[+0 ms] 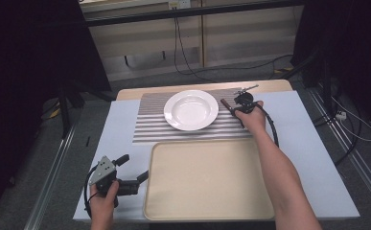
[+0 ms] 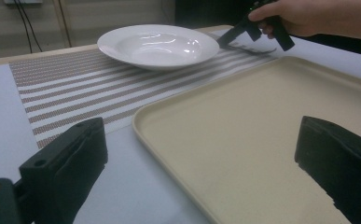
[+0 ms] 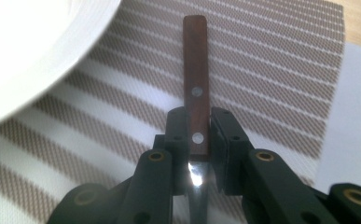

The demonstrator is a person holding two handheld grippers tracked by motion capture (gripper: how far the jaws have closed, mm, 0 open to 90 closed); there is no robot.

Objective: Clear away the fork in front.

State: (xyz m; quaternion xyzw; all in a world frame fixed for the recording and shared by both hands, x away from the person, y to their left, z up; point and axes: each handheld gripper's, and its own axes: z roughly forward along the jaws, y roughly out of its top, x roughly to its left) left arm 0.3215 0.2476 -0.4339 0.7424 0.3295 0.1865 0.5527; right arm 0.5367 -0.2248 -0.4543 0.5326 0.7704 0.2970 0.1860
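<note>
Clamped between the black jaws of the right tool point(image 3: 198, 140), a knife with a riveted wooden handle point(image 3: 195, 84) hangs over the striped placemat point(image 1: 149, 127), just beside the white plate point(image 1: 191, 109). Its grip sits at the handle's end by the blade, so I judge the knife could pivot or slip and strike the plate's rim. Nearer the person, the left tool point(image 1: 131, 172) rests released at the beige tray point(image 1: 207, 179) edge, on a pale bench point(image 1: 317, 158) over grey floor with trailing cables.
</note>
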